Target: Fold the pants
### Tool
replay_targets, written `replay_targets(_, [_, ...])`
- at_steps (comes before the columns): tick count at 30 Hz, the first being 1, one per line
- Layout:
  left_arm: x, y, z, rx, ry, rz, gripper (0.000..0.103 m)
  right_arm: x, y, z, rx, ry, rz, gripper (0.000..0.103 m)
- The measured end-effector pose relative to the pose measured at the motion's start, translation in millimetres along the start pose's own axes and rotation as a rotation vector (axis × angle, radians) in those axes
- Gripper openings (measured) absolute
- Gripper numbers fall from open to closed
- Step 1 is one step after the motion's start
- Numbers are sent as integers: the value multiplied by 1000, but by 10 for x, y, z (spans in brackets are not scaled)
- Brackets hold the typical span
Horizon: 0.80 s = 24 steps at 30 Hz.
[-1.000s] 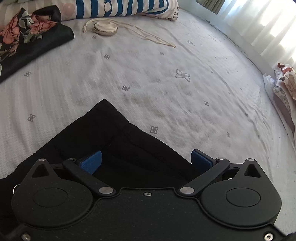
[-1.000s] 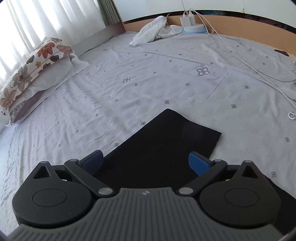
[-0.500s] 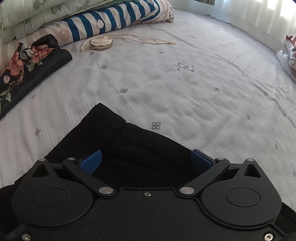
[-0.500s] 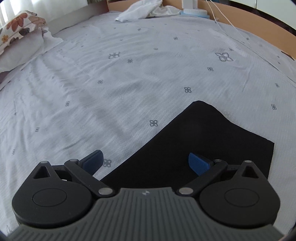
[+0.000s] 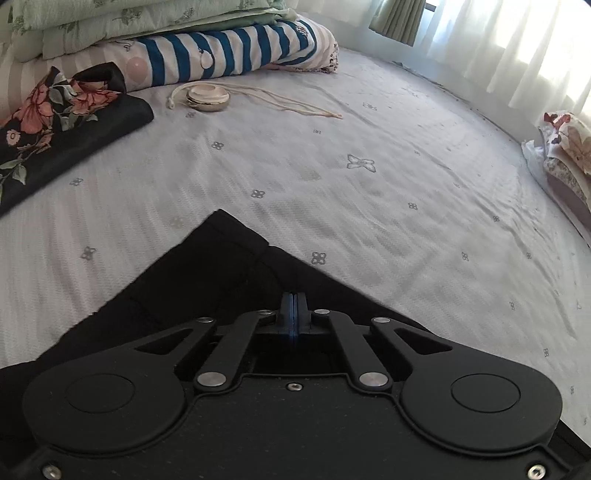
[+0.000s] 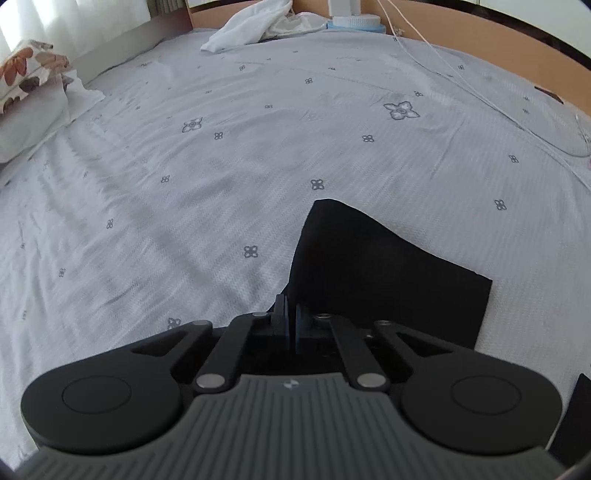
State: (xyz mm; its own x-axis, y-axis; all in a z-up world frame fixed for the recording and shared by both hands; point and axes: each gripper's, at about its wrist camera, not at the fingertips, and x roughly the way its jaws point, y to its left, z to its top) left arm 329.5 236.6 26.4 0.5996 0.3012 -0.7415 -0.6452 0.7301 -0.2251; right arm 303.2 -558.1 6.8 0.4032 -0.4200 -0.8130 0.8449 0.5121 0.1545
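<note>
Pants (image 5: 207, 280), black, lay flat on the grey bedsheet (image 5: 369, 206). Left gripper (image 5: 294, 314) had its blue pads pressed together at the waist edge; right gripper (image 6: 290, 317) pinched the leg hem, its edge lifted.

Black pants (image 5: 207, 280) lie flat on the bed, hem corner lifted.

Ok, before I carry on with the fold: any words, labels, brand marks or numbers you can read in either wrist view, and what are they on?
No readable text in either view.
Right gripper housing: a small pale emblem, a symbol, not letters.
Black pants: no tag or label showing.
Bed sheet: only printed flower motifs.
White charger at the headboard: any marking is too small to tell.
</note>
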Motion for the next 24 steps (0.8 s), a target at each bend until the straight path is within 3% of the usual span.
replay_targets(6, [-399, 342, 146, 24, -77, -46, 0, -513, -575, 23, 0, -102, 62, 3])
replay_targets(10, [-477, 439, 157, 35, 25, -227, 5, -710, -1004, -28, 48, -91, 94, 2])
replay_targets(12, [-455, 388, 116, 52, 90, -284, 20, -777, -1124, -72, 34, -107, 68, 2])
replay_targets(14, [-441, 329, 70, 58, 106, -299, 55, -828, -1212, -114, 13, -121, 47, 2])
replay_targets(16, [-411, 295, 60, 34, 97, -281, 75, -828, -1284, -129, 16, -109, 61, 3])
replay_targets(18, [-327, 285, 86, -21, 99, -265, 81, -807, -1341, -138, 27, -88, 89, 4])
replay_targets(21, [-100, 274, 182, -115, 147, -250, 85, -752, -1361, -148, 42, -52, 154, 17])
replay_targets(24, [115, 220, 231, -193, 156, -235, 92, -700, -1333, -177, 60, -27, 235, 46])
